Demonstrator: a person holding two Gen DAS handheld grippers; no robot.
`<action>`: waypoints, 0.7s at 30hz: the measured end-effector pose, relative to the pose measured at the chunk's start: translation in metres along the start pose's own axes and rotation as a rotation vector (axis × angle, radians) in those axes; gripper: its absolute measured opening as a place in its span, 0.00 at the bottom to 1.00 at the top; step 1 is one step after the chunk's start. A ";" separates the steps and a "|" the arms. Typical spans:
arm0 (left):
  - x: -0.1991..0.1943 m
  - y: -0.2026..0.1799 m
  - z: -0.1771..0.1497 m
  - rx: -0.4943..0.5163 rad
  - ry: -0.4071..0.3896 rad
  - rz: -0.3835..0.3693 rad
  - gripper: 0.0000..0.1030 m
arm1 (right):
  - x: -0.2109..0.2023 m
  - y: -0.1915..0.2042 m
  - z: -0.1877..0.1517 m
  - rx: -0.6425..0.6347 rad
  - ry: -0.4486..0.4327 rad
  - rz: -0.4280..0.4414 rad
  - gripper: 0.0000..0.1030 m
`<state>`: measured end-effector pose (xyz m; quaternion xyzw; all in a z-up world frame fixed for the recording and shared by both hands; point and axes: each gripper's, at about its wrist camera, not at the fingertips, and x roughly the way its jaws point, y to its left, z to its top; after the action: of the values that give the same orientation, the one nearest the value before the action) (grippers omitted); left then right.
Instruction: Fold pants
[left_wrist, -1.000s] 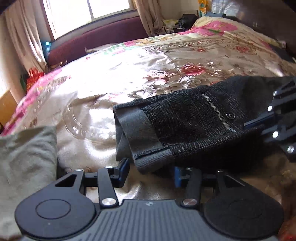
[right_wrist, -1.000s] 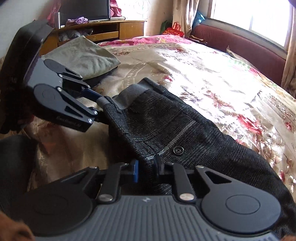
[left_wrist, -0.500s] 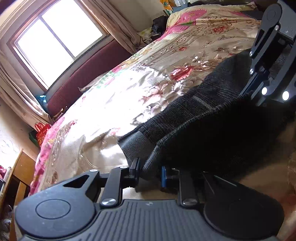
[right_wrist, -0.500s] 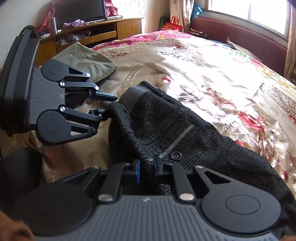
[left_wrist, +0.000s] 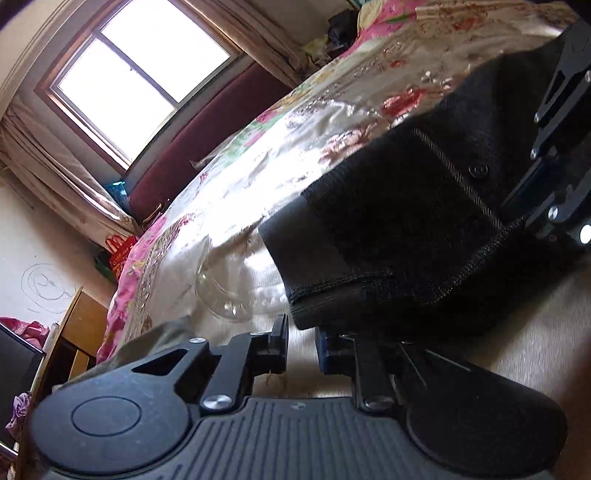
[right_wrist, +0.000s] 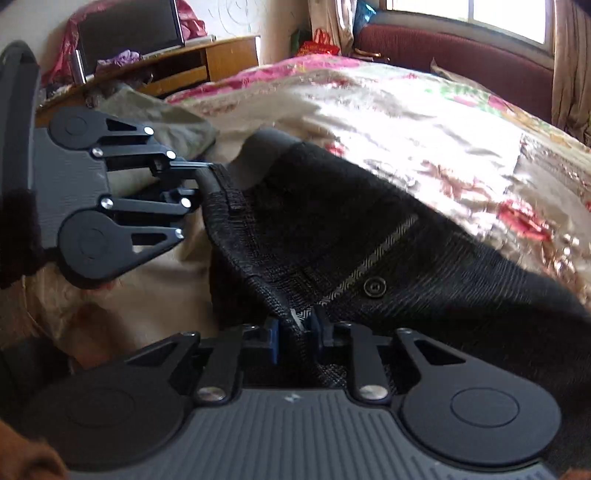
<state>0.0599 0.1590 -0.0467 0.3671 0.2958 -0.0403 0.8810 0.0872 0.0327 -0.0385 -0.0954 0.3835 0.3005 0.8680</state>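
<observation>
Left gripper just closed to a narrow gap at pants waistband, grip unclear; right gripper just eased wider, pads pinching pants on bed

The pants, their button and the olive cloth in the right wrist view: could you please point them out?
pants (right_wrist: 369, 229): right wrist view, dark fabric below the waistband.
button (right_wrist: 375, 287): right wrist view, its centre.
olive cloth (right_wrist: 177, 122): right wrist view, top surface.

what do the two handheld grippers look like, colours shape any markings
Both match: the left gripper and right gripper have a ribbed dark grey base, two round black discs, black linkage arms with silver screws, and blue pads on the fingertips. A small pale logo sits mid-base. No cables show.
</observation>
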 end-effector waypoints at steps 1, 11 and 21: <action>-0.001 -0.002 -0.005 0.001 0.020 0.016 0.34 | 0.001 0.004 -0.004 -0.006 -0.020 -0.010 0.27; -0.049 0.015 0.005 -0.117 -0.011 0.047 0.34 | -0.105 -0.046 -0.037 0.183 -0.138 -0.027 0.34; -0.061 -0.064 0.106 -0.002 -0.221 -0.178 0.45 | -0.140 -0.150 -0.079 0.278 -0.042 -0.280 0.41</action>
<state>0.0434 0.0321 0.0056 0.3318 0.2286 -0.1582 0.9015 0.0551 -0.1809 -0.0013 -0.0209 0.3862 0.1232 0.9139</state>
